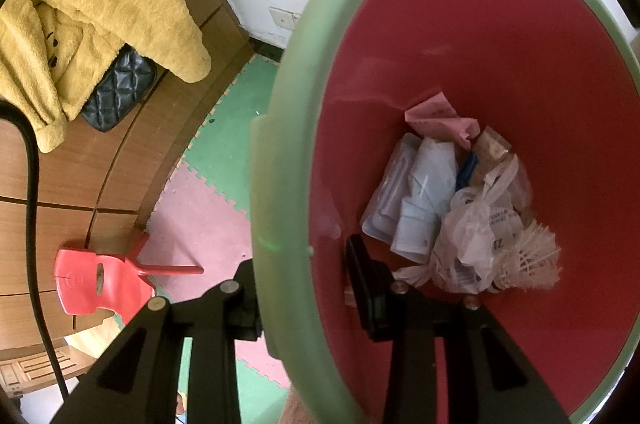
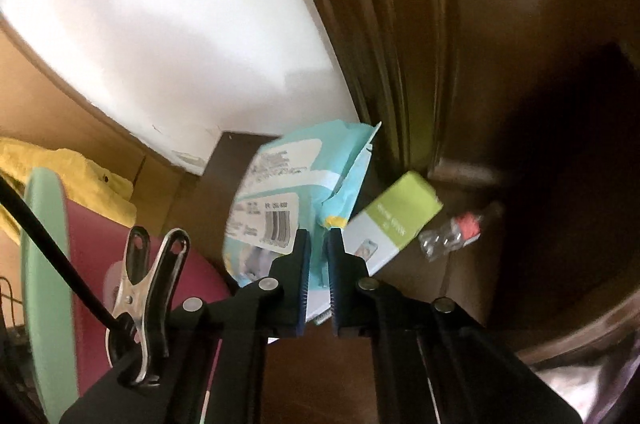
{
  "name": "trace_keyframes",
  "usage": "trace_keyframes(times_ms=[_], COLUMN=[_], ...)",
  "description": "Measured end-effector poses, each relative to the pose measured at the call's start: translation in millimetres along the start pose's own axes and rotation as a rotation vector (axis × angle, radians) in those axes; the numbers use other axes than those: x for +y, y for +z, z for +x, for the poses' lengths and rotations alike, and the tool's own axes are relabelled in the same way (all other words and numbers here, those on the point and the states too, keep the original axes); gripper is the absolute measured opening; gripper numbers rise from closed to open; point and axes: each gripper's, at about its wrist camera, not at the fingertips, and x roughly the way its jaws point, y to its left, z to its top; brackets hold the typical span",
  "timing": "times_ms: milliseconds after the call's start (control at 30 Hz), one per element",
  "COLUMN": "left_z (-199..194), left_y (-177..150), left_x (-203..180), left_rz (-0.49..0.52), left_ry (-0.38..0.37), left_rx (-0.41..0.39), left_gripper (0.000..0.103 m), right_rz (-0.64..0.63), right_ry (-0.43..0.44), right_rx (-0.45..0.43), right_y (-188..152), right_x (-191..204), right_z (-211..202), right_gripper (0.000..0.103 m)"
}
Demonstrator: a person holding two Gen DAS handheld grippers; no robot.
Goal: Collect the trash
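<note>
Left gripper [image 1: 298,288]: clamped on the green rim of the trash bin [image 1: 280,184], one finger outside the wall, the other inside against the red lining.
Trash bin: fills the left wrist view from 12 to 6 o'clock; tilted toward the camera, mouth open.
Bin contents: white plastic bag [image 1: 472,232], pale blue-white packets [image 1: 420,200], pink wrapper [image 1: 436,120], frayed cream bundle [image 1: 528,256], all heaped at the bottom, around 3 o'clock.
Right gripper [image 2: 318,264]: jaws brought together on a light blue wet-wipe packet [image 2: 280,192]; the packet's lower edge is pinched between the blue pads, the rest stands up toward 12 o'clock.
Behind the packet: green-and-white box [image 2: 396,220] at 3 o'clock, clear plastic bottle [image 2: 452,236] with red label just beyond it, both on a dark wooden surface.
Bin in right view: green rim at 9 o'clock, near the gripper.
Surroundings: yellow fleece garment [image 1: 92,24] at 10 o'clock on a wooden cabinet [image 1: 120,164]; red plastic stool [image 1: 100,280] at 8 o'clock on foam floor mats [image 1: 224,128].
</note>
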Motion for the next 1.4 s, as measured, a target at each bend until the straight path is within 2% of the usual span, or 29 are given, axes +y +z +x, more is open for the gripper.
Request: trace_keyframes(times_ms=[167,400,633,900,967,1067,1133,1233,1400], left_z=[0.0,0.4,0.3,0.0,0.0,-0.7,-1.2,-1.2,-1.3], left_y=[-0.2,-0.9,-1.1,-0.8,-0.8,-0.2,0.3,0.0,1.0], left_x=[0.1,-1.4,-0.6,-1.4,-1.5,-1.2,-0.9,-0.9,-1.1], left_rz=[0.000,0.002,0.002,0.004,0.003,0.001,-0.002,-0.002,-0.005], left_ry=[0.001,0.004,0.005,0.009,0.009,0.008,0.007,0.007,0.008], left_rx=[-0.001,0.000,0.000,-0.001,-0.001,-0.002,-0.003,-0.002,-0.003], left_gripper=[0.036,0.036,0.036,0.036,0.036,0.036,0.036,0.036,0.036], right_rz=[-0.070,-0.063,-0.012,-0.025,-0.036,-0.068,-0.100,-0.135,-0.237], right_ry=[0.001,-0.061,-0.108,-0.075,-0.054,-0.034,-0.050,-0.057,-0.055], right_rx=[-0.042,-0.004,0.099,0.252,0.282,0.320,0.315,0.274,0.253], right_y=[8.0,-2.5,-44.0,-83.9,-86.0,-89.0,-88.2,-79.2,-49.8], right_x=[12.4,9.5,-18.0,-23.0,-19.3,-14.0,-10.7,-9.2,-3.7], right_z=[-22.1,-16.0,-2.9,15.6,17.1,18.5,15.4,10.4,17.3], right_gripper=[0.001,0.001,0.002,0.002,0.006,0.018,0.038,0.055,0.057])
